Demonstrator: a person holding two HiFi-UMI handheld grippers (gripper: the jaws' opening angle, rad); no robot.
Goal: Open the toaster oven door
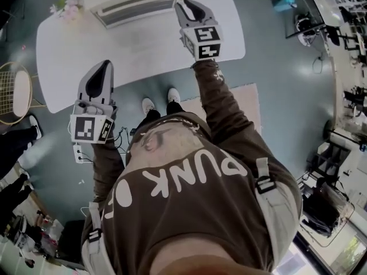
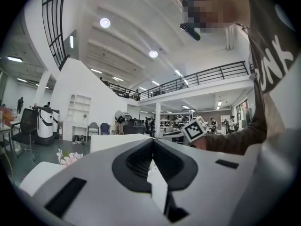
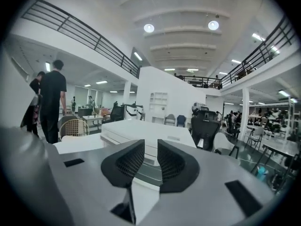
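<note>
The white toaster oven stands at the back of a white table, its door shut as far as I can see. My right gripper is held at the oven's right front corner, its jaws a narrow gap apart with nothing between them. In the right gripper view the oven lies just ahead of the fingertips. My left gripper hovers over the table's front left edge, away from the oven, jaws shut and empty. The left gripper view has the oven behind its jaws.
Pink flowers sit at the table's back left corner. A wire chair stands left of the table, and a person in black stands beyond it. A black office chair is on the right. Desks and equipment line the room's right side.
</note>
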